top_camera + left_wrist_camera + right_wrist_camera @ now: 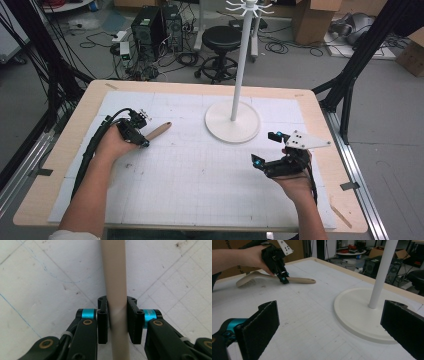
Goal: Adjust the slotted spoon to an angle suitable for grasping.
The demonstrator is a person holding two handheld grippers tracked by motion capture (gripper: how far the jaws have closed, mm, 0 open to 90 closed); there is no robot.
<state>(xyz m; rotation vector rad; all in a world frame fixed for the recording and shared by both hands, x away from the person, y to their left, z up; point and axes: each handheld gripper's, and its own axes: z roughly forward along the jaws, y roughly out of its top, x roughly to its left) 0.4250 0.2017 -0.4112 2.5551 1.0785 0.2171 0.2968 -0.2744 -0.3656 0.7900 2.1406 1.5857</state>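
Observation:
A beige utensil [159,131] with a long round handle lies at the left of the white gridded mat [200,180]. In the right gripper view its flat head [245,281] points left and its handle end [308,280] points right. My left gripper [142,142] is shut on the handle, and the left gripper view has the handle [113,270] pinched between both black pads [103,322]. My right gripper [266,148] hovers open and holds nothing at the right of the mat, its jaws wide apart in the right gripper view [332,322].
A white stand [232,122] with a round base, a tall pole and hooks at the top [248,7] rises at the mat's far middle, just beyond the right gripper. Its base [357,312] lies close ahead in the right gripper view. Stool, computers and boxes stand past the table.

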